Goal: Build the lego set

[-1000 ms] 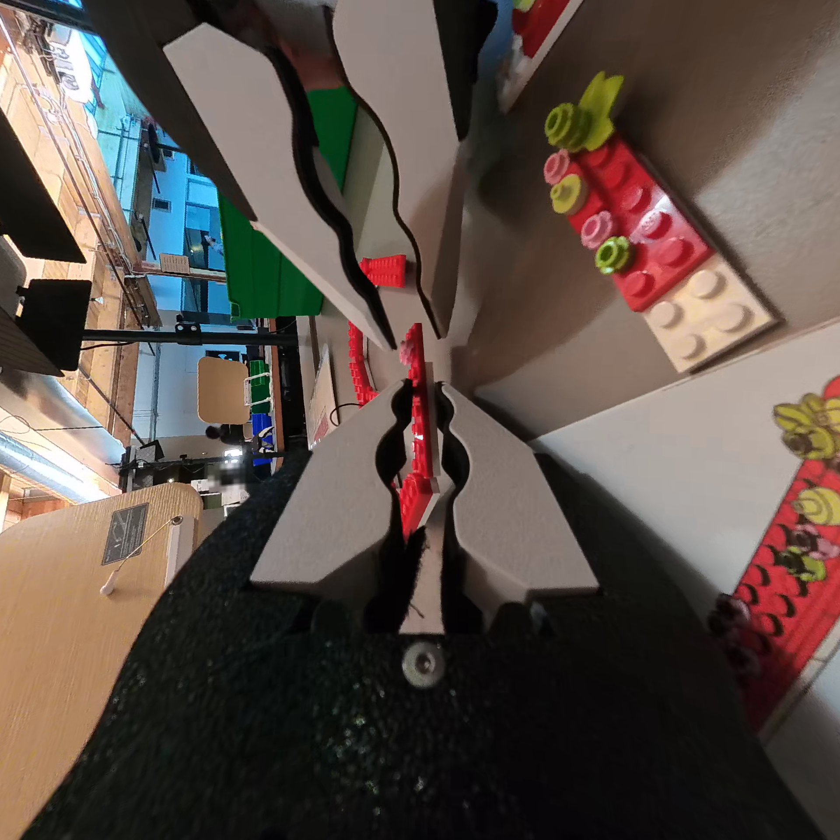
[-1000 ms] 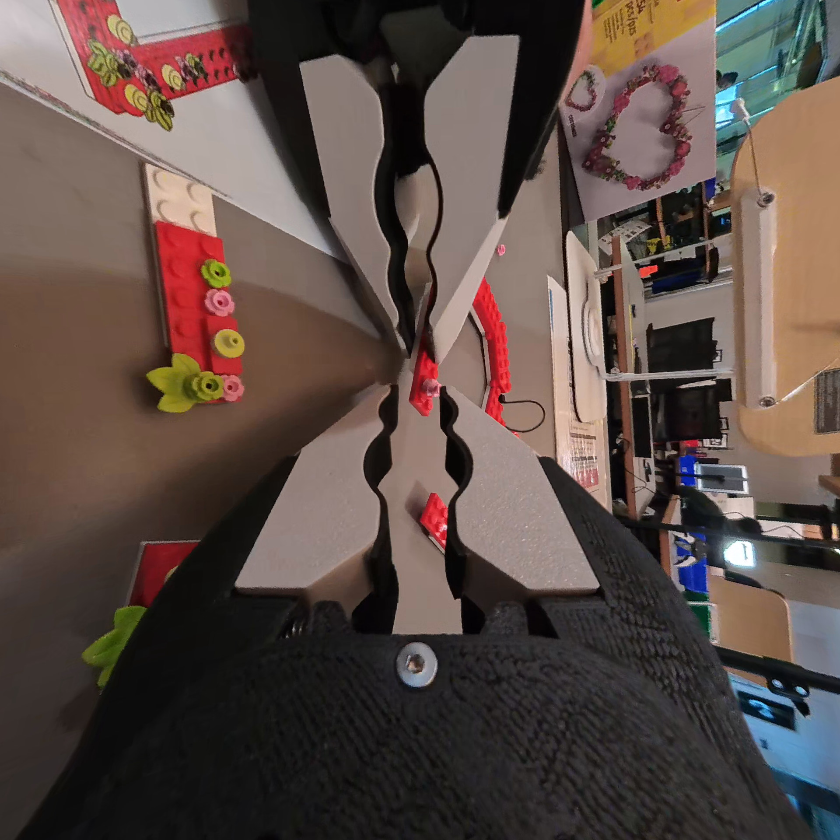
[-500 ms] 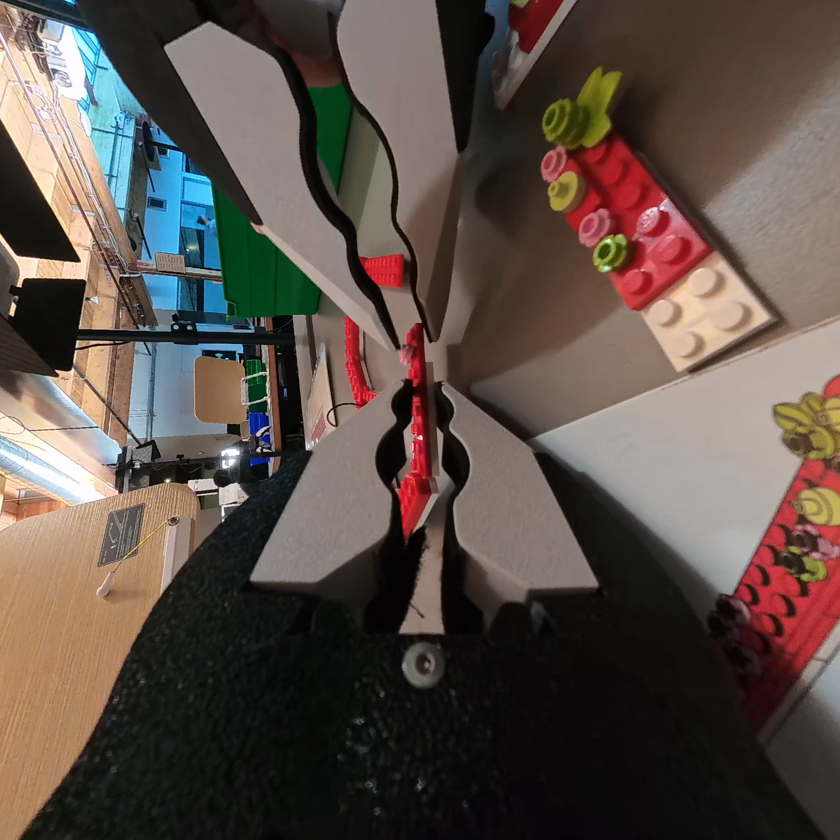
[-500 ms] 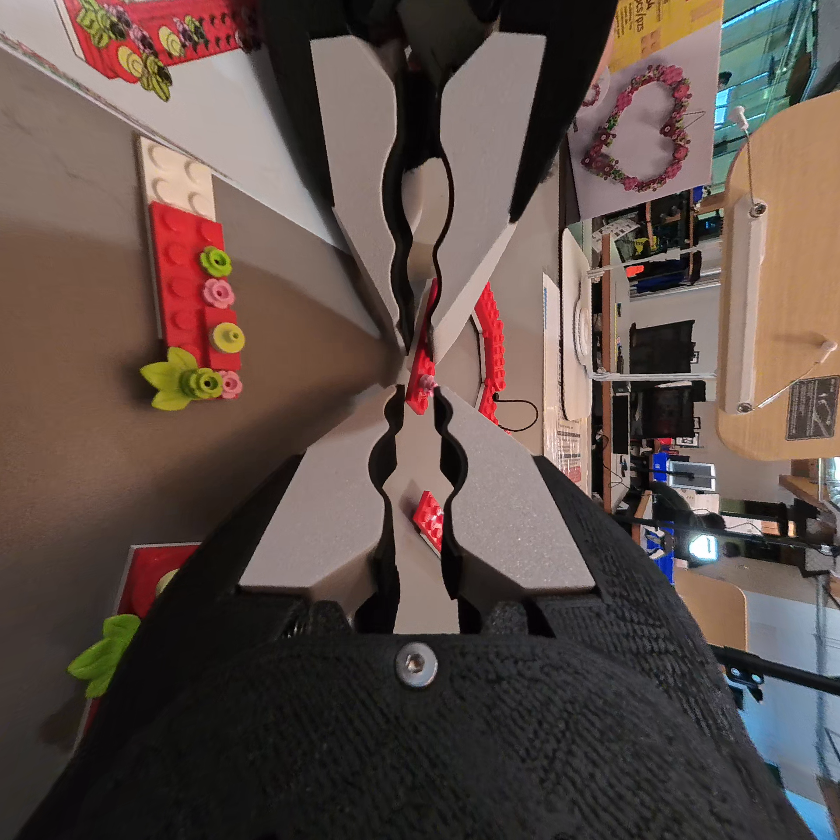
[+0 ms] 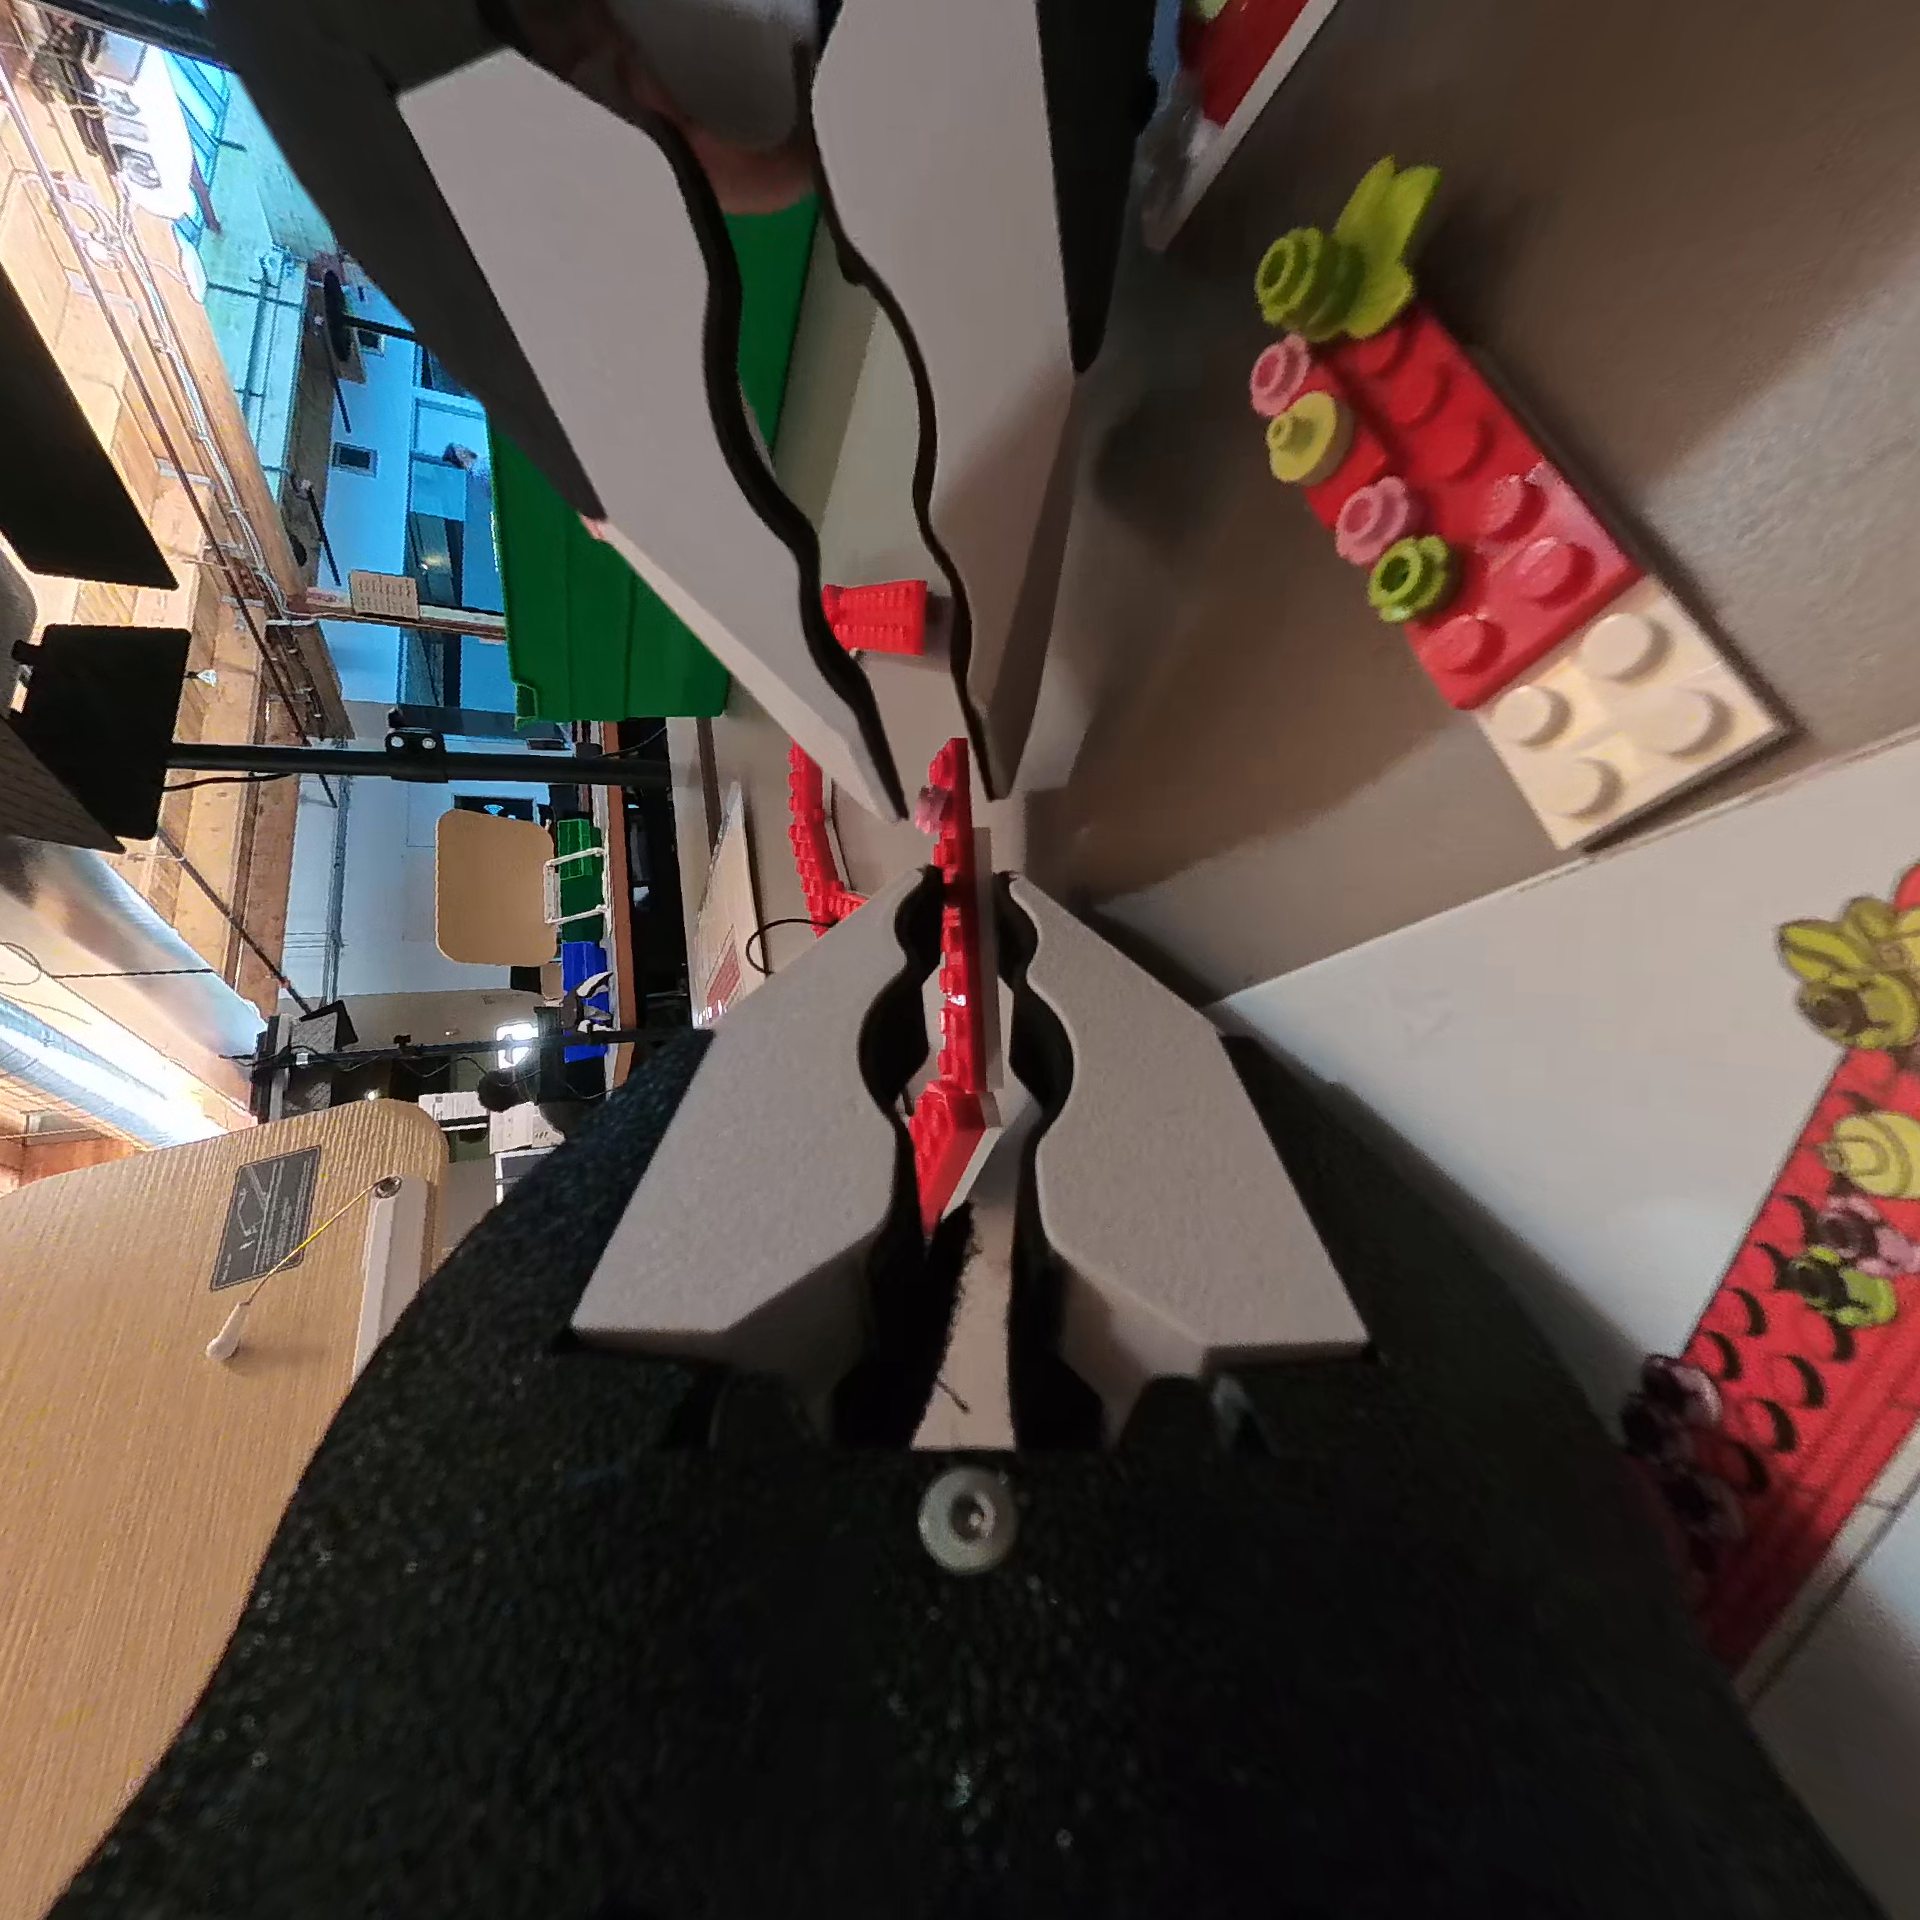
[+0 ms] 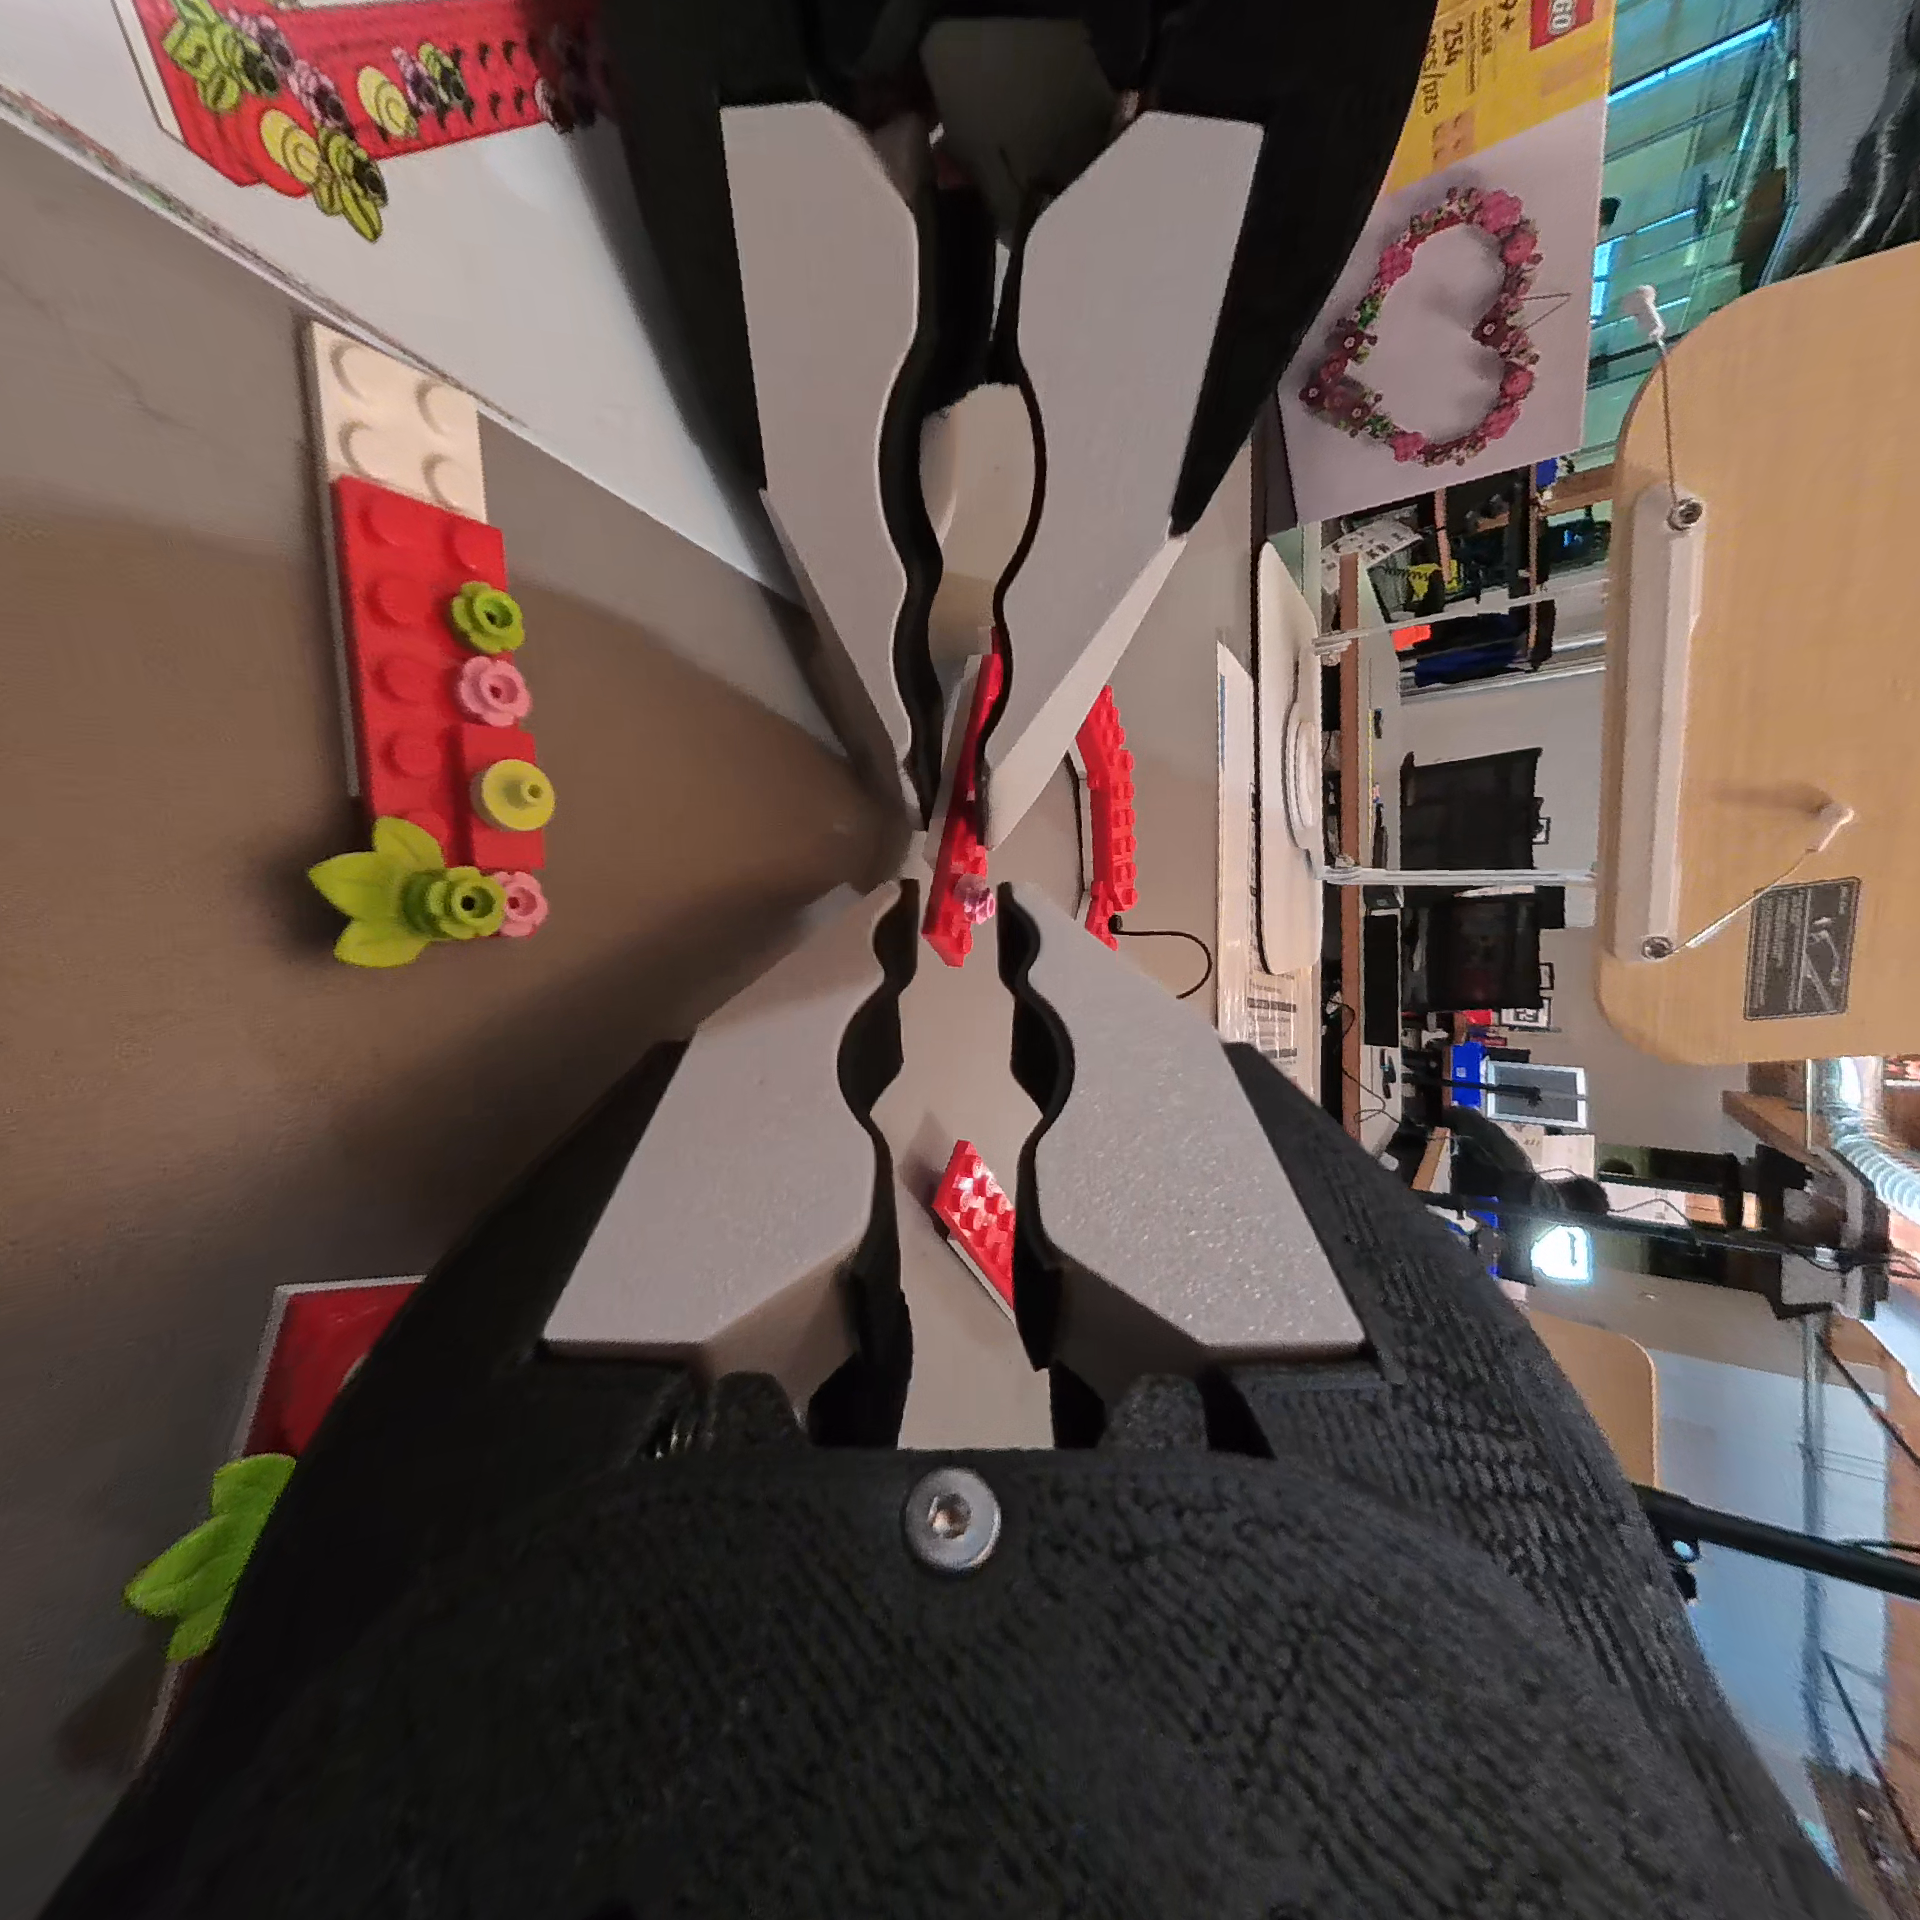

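My left gripper (image 5: 961, 881) is shut on a long red plate (image 5: 958, 997), held edge-on above the table. My right gripper (image 6: 951, 888) meets it tip to tip and pinches the plate's free end (image 6: 956, 883), where a small pink flower (image 6: 975, 896) sits on the studs. The flower also shows in the left wrist view (image 5: 932, 805), between the right gripper's fingertips (image 5: 899, 810). A red and white plate strip with green, pink and yellow flowers (image 6: 416, 644) lies flat on the table; it also shows in the left wrist view (image 5: 1507, 540).
The open instruction booklet (image 5: 1507, 1091) lies beside the strip. A small loose red plate (image 6: 977, 1205) and a curved red piece (image 6: 1112, 821) lie on the table. Another red piece with a green leaf (image 6: 312, 1351) is near my right gripper. A green bin (image 5: 592, 623) stands farther off. The grippers are tip to tip, or close to it.
Both grippers stay pinched on the red plate, tip to tip. The views have shifted only slightly, and the right view sits a little closer to the left gripper.
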### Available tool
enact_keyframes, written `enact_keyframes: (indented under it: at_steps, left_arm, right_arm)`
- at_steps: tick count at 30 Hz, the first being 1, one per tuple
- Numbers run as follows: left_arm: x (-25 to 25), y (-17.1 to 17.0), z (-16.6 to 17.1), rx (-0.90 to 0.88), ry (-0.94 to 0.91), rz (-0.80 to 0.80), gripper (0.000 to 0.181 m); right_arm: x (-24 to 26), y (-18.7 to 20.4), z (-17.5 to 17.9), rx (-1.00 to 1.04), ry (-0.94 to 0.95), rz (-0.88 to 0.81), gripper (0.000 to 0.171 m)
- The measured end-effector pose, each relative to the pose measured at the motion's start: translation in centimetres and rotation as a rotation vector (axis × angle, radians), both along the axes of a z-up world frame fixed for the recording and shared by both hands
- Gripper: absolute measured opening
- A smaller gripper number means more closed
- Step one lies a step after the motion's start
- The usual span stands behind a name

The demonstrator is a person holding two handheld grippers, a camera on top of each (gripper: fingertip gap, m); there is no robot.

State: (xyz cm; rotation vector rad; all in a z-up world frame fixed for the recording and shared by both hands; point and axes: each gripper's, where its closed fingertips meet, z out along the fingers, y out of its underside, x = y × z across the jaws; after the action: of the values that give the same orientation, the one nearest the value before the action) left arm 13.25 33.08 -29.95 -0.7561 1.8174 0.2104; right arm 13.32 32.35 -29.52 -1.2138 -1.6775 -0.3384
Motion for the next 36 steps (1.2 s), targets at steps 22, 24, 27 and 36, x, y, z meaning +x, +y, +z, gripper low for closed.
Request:
enact_keyframes:
  at_steps: [22, 24, 27, 36]
  left_arm:
    - [-0.1, -0.1, -0.2, -0.022, 0.007, -0.003, 0.007]
    - [-0.1, -0.2, -0.2, -0.023, 0.005, -0.005, 0.007]
    - [-0.1, -0.2, -0.2, -0.021, 0.008, -0.005, 0.007]
    - [-0.3, 1.0, -0.1, -0.056, -0.014, 0.071, 0.019]
  right_arm:
    - [0.1, 0.4, -0.1, 0.231, -0.254, 0.041, 0.008]
    - [0.1, 0.4, -0.1, 0.243, -0.266, 0.041, 0.007]
    - [0.1, 0.4, -0.1, 0.239, -0.264, 0.036, 0.007]
    - [0.1, 0.6, 0.8, 0.135, -0.077, -0.007, 0.007]
